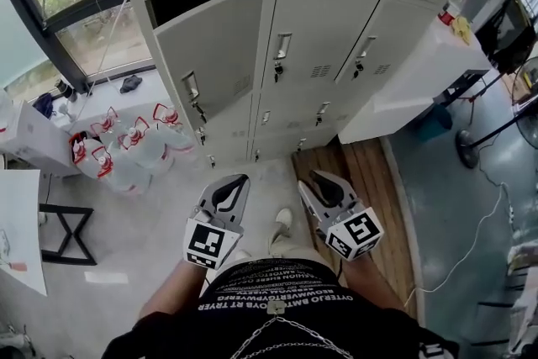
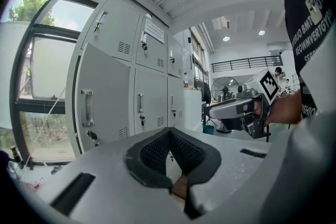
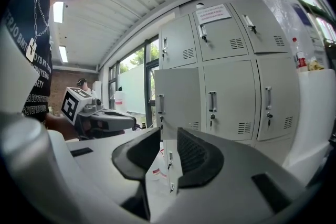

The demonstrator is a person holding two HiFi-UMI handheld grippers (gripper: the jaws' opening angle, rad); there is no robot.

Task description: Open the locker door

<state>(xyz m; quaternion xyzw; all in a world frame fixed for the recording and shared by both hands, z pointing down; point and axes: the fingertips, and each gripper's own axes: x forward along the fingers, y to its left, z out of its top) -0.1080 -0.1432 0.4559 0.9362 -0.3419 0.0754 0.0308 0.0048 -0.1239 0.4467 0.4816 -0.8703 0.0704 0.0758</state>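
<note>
Hanging ajar, the grey sheet-metal locker door [image 1: 214, 55] bears a louvred vent [image 2: 124, 133].

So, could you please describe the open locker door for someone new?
Start at the grey locker bank beside the window. Take the column nearest the window, second row down. That door alone hangs ajar, showing a dark gap; its neighbours sit flush.

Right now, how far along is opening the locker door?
Done: one locker door already stands ajar, with a dark gap above it. In hand: nothing; the left gripper is shut, the right gripper open, both empty and well short of it. Left: swing it wider, if needed.
</note>
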